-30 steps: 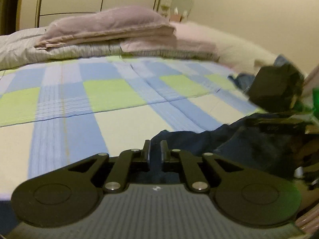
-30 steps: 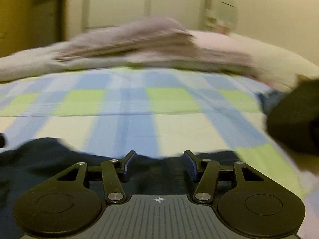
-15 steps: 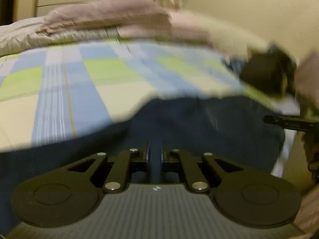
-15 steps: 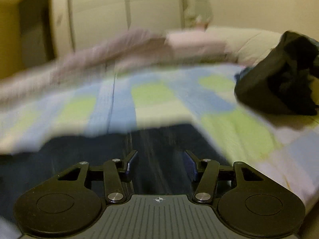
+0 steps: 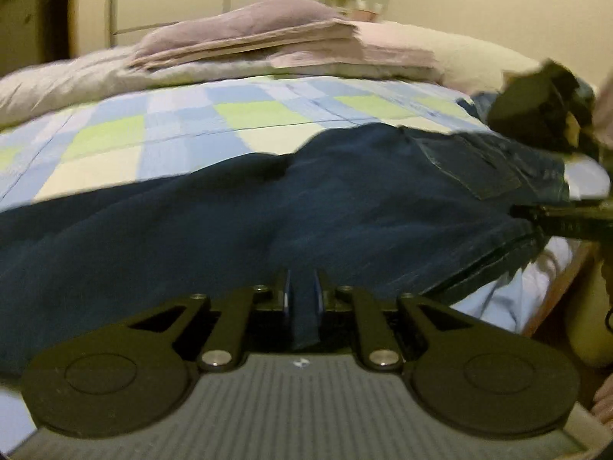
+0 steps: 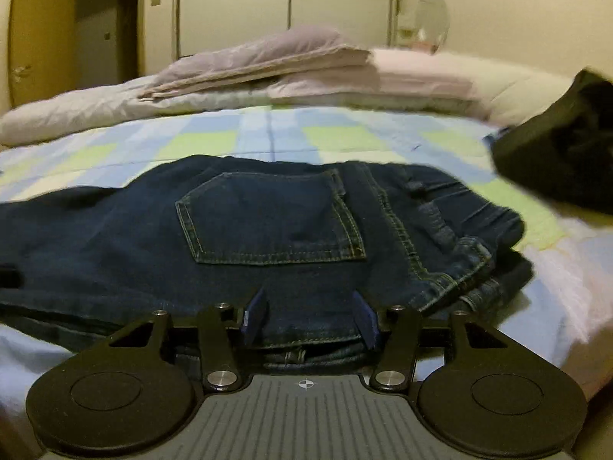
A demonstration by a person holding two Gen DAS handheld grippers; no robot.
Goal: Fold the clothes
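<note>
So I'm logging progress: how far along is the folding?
Early. Done: the jeans lie spread on the checked bedspread. In hand: the left gripper pinches denim; the right gripper is open at the waistband. Left: every fold, plus the dark garment.

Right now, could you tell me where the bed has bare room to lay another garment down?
The checked cover is bare between the jeans and the folded bedding. The right side is crowded by a dark bundle. The near edge is taken by the jeans.
</note>
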